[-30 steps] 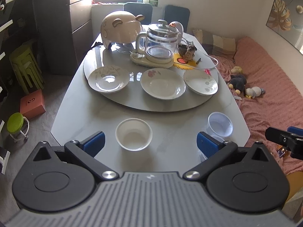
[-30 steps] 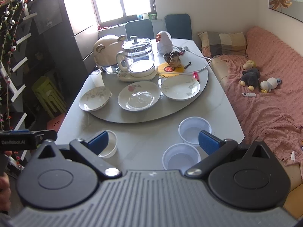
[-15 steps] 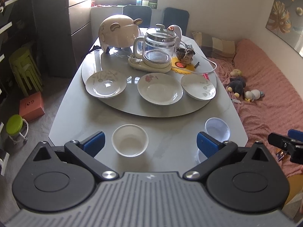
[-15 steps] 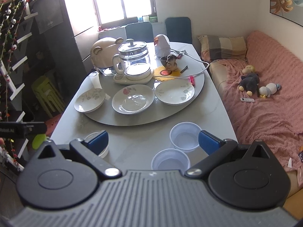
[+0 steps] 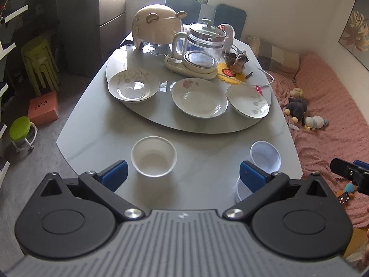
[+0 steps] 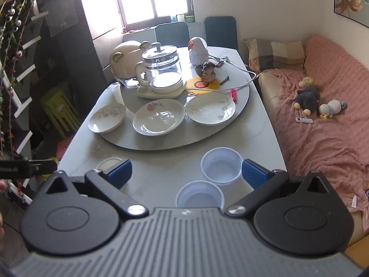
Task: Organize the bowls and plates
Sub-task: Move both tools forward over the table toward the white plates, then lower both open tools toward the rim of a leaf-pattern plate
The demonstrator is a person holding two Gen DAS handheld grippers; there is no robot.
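Three floral plates stand on the grey turntable (image 5: 147, 117): left plate (image 5: 133, 87), middle plate (image 5: 199, 100), right plate (image 5: 248, 101). They also show in the right wrist view: left plate (image 6: 107, 117), middle plate (image 6: 159, 120), right plate (image 6: 210, 108). A white bowl (image 5: 153, 156) sits near the table's front edge, between my left gripper's fingers. My left gripper (image 5: 183, 176) is open and empty above the table edge. Two clear plastic bowls (image 6: 221, 165) (image 6: 199, 196) sit front right. My right gripper (image 6: 186, 173) is open and empty above them.
A glass kettle (image 5: 203, 46), a bear-shaped cover (image 5: 156, 26), a figurine (image 5: 237, 61) and a cable stand at the back of the turntable. A pink couch with soft toys (image 6: 309, 99) lies right of the table. Green stools (image 5: 38, 62) stand left.
Both grippers have drawn back and risen a little from the table; the view of the plates and bowls has shifted slightly. Nothing on the table has moved.
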